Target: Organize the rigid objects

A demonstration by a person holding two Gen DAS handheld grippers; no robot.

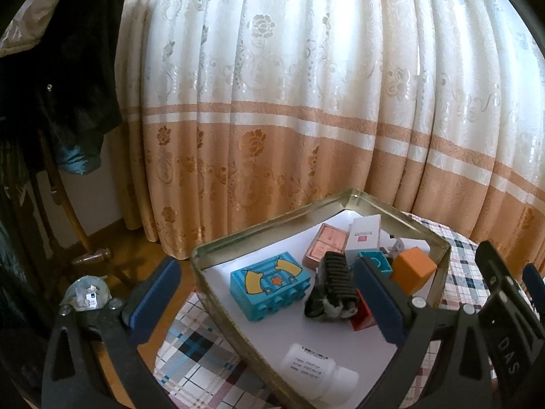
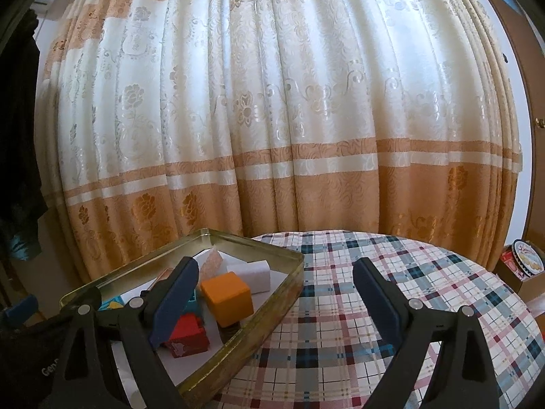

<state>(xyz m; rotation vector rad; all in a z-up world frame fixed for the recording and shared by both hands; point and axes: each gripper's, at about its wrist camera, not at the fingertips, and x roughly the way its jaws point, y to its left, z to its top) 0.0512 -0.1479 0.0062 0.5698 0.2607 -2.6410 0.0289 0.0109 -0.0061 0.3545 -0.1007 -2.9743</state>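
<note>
A gold metal tin (image 1: 272, 225) with a white floor stands on the plaid table. In it lie a blue toy brick (image 1: 270, 284), a black ribbed object (image 1: 332, 284), a red block (image 1: 362, 317), an orange cube (image 1: 414, 272), a pink box (image 1: 325, 245), a white box (image 1: 364, 235) and a white bottle (image 1: 318, 371). My left gripper (image 1: 269, 296) is open and empty above the tin. My right gripper (image 2: 276, 293) is open and empty over the tin's right wall (image 2: 252, 327). The orange cube (image 2: 226, 296) and red block (image 2: 187, 335) show beside its left finger.
The plaid tablecloth (image 2: 391, 306) stretches to the right of the tin. A cream and orange curtain (image 2: 289, 119) hangs behind. A round biscuit tin (image 2: 526, 260) sits far right. Dark clothes on a wooden stand (image 1: 58, 109) are at the left.
</note>
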